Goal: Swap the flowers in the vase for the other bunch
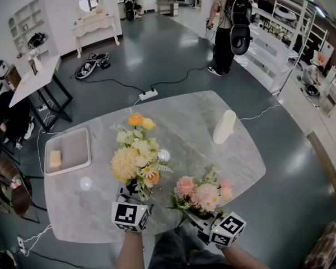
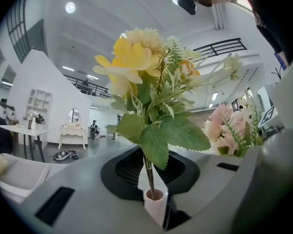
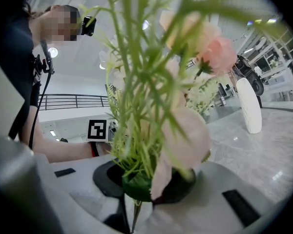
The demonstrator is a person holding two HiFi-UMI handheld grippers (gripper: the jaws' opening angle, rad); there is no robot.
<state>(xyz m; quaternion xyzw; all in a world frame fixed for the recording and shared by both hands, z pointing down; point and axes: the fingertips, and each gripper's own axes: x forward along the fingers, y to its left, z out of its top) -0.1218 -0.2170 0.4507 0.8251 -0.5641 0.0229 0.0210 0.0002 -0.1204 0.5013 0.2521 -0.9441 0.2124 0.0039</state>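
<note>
A bunch of yellow and cream flowers (image 1: pixel 136 157) stands upright over the table's near side, its stem gripped by my left gripper (image 1: pixel 133 199). In the left gripper view the thin stem (image 2: pixel 148 172) runs down between the closed jaws of the left gripper (image 2: pixel 154 200). My right gripper (image 1: pixel 200 217) is shut on the stems of a pink bunch (image 1: pixel 204 193), which fills the right gripper view (image 3: pixel 185 130) above the right gripper (image 3: pixel 135 212). The white vase (image 1: pixel 224 126) stands upright farther back at the right, with no flowers showing in it.
A grey tray (image 1: pixel 73 144) with a small yellow block (image 1: pixel 55 159) lies at the marble table's (image 1: pixel 185 116) left. Two small round marks (image 1: pixel 85 183) show on the tabletop. A person with a backpack (image 1: pixel 229 21) stands beyond the table, and cables cross the floor.
</note>
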